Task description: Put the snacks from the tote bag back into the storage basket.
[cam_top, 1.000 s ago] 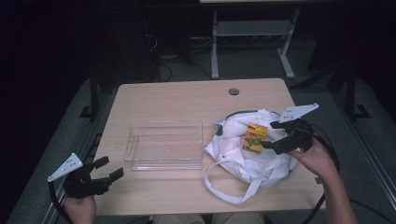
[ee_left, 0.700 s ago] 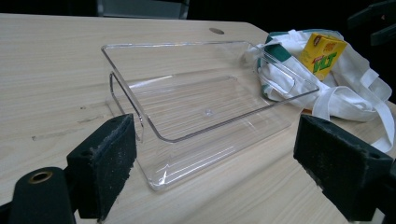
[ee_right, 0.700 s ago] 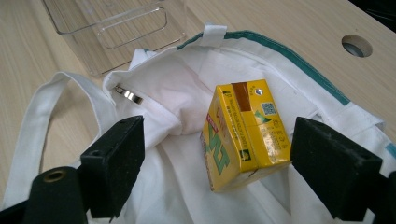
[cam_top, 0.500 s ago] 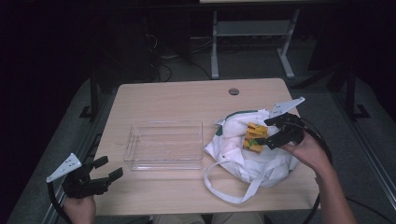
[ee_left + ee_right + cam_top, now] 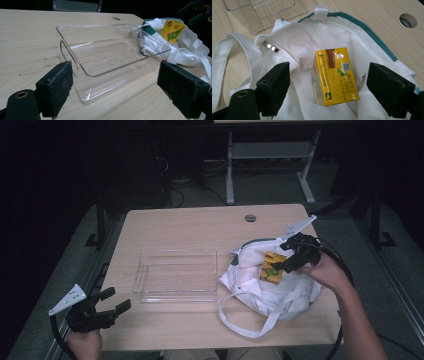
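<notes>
The yellow drink carton (image 5: 335, 76) reads "VLT" in green, with a QR code and small print too fine to read; it lies in the open white tote bag (image 5: 270, 287) on the pale wooden tabletop (image 5: 190, 225), the room dark around; the clear plastic tray (image 5: 176, 275) sits empty beside the bag; right gripper (image 5: 291, 261) hovers over the carton, jaws apart; left gripper (image 5: 111, 302) rests at the near corner, jaws wide.

Count: 1 yellow drink carton (image 5: 335, 77), 1 white cloth bag (image 5: 270, 287) with 2 strap handles, 1 clear plastic tray (image 5: 176, 275), 1 tabletop (image 5: 200, 227) with 1 round cable hole (image 5: 250, 218). 2 grippers: left gripper (image 5: 112, 307), right gripper (image 5: 286, 263), 2 black jaws each. 1 metal snap (image 5: 271, 47) on the bag's rim.
</notes>
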The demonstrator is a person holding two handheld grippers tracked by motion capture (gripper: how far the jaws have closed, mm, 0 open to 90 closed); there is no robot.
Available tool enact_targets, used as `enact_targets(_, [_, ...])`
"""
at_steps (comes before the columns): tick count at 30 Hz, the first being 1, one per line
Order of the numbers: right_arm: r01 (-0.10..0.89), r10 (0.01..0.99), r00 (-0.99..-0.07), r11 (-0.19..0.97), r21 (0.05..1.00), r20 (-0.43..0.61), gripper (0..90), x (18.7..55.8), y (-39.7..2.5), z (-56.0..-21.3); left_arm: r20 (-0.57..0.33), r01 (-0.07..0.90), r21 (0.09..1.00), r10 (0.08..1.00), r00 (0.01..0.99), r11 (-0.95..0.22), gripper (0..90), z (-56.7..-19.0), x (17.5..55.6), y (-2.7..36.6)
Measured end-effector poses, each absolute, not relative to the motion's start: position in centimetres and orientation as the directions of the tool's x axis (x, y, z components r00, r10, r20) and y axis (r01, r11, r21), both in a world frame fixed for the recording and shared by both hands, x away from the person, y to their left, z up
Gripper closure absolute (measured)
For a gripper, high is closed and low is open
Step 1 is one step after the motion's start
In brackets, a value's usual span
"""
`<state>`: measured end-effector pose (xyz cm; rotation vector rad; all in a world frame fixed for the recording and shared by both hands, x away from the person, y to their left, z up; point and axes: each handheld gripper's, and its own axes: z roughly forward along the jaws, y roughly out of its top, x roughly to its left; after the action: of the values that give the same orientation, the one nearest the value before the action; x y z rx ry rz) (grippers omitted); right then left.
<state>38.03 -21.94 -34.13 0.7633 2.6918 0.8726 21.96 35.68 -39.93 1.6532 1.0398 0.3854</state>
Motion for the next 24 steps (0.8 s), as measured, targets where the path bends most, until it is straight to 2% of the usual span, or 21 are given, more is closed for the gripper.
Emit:
enact_targets(14, [0.402, 0.492, -0.869, 0.756, 0.516, -0.044, 20.9, 39.7, -20.9, -34.4, -0.253, 0.440, 0.898, 0.791, 0.557, -0.023, 12.6, -40.1, 22.1, 35.9])
enact_targets(24, [0.391, 0.465, -0.884, 0.787, 0.477, -0.043, 25.8, 40.3, -20.5, -34.7, -0.251, 0.441, 0.897, 0.792, 0.557, -0.026, 12.6, -40.1, 22.1, 35.8])
